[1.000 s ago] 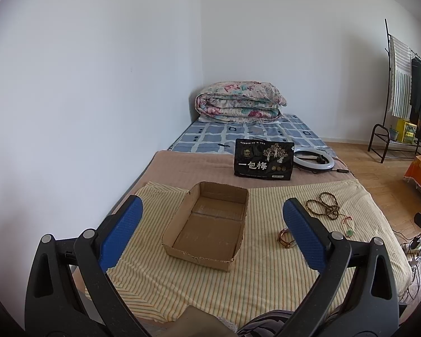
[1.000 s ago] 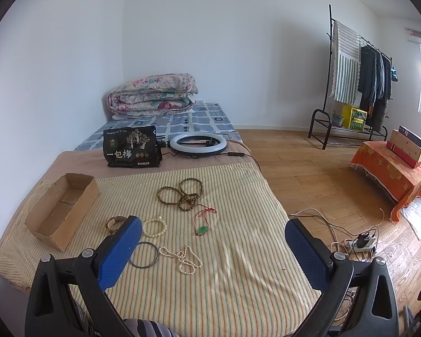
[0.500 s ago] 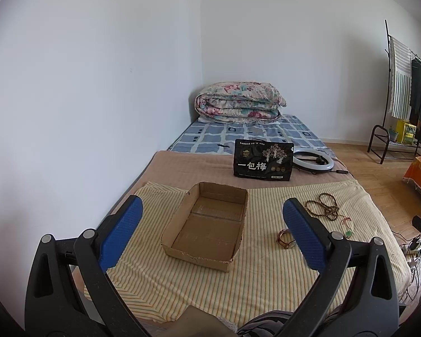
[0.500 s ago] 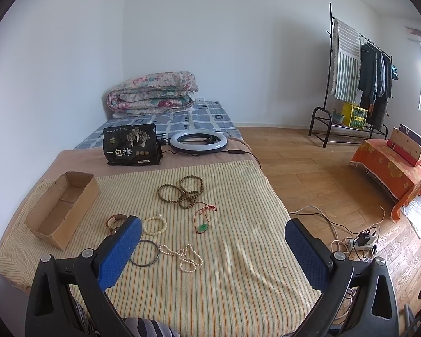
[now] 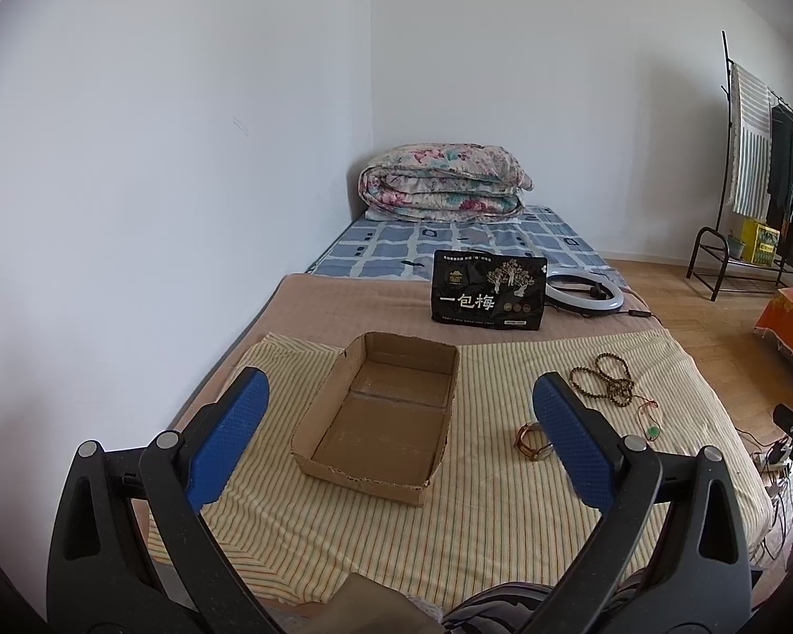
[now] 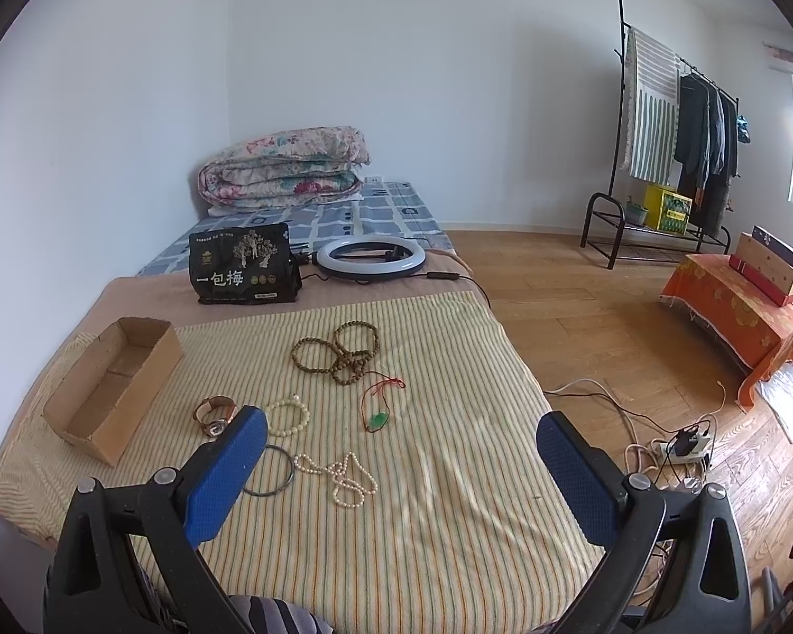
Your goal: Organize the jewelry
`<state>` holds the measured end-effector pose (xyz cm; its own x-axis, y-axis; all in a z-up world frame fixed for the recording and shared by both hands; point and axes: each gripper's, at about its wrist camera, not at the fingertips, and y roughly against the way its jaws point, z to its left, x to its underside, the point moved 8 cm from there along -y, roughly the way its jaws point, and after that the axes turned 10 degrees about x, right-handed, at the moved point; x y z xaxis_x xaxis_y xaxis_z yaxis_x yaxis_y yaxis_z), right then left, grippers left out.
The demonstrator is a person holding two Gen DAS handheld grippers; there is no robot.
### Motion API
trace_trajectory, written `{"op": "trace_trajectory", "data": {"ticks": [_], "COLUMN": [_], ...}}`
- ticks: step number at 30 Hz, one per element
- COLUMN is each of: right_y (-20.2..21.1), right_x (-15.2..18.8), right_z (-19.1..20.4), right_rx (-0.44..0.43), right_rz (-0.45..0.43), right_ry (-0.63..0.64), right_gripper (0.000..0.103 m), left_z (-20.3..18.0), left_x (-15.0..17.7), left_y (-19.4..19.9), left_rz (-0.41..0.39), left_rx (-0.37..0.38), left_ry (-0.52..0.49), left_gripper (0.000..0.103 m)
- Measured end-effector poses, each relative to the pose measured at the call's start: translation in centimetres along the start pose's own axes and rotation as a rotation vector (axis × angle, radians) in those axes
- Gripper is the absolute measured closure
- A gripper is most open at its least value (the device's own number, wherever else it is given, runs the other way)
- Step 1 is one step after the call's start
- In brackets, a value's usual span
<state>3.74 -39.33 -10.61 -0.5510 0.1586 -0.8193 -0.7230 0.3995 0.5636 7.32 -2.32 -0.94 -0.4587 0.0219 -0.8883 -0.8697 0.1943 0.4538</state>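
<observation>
Beyond both spread, empty tongs (image 6: 399,436), jewelry (image 6: 338,351) lies beside cardboard box (image 6: 113,388).

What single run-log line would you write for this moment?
phase: start | left gripper: open, empty | right gripper: open, empty | cardboard box: empty | jewelry: all on striped cloth

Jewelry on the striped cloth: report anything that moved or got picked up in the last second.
Nothing visibly changed: the wooden bead strands, watch and pearl necklace lie as before, the cardboard box is empty, and both the left gripper and right gripper hang open.
</observation>
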Motion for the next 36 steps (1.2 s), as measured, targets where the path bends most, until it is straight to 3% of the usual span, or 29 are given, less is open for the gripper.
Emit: {"op": "trace_trajectory", "data": {"ticks": [14,25,28,32,36], "right_y": [-5.4,-12.2,-14.0,-16.1,-17.3], "right_x": [2.4,6.6,7.7,8.8,9.8], "right_z": [-1.5,1.9,2.5,3.4,4.6], "right_rx": [-0.006,-0.100,-0.137,-0.155,-0.169], "right_rz": [0.089,0.219,0.269,0.303,0.321], "right_ry": [0.000,0.149,0.150,0.177,0.230], "right_gripper": [0.000,0.003,0.003,0.003,0.003], "left_z": [-2.0,-6.9,-8.1,-9.2,-10.2], "left_x": [4.6,7.3,8.1,9.6,11.9], "left_y": [-7.5,-14.8,-17.0,-20.1,-23.2], "left_rz": [0.111,0.251,0.288,0.348,0.439], "left_rx": [0.064,0.287,0.319,0.334,0.372], "left_ry": [-0.086,-0.126,-0.136,-0.172,-0.180], "left_gripper": [0.001,0.001,0.002,0.009,0.028]}}
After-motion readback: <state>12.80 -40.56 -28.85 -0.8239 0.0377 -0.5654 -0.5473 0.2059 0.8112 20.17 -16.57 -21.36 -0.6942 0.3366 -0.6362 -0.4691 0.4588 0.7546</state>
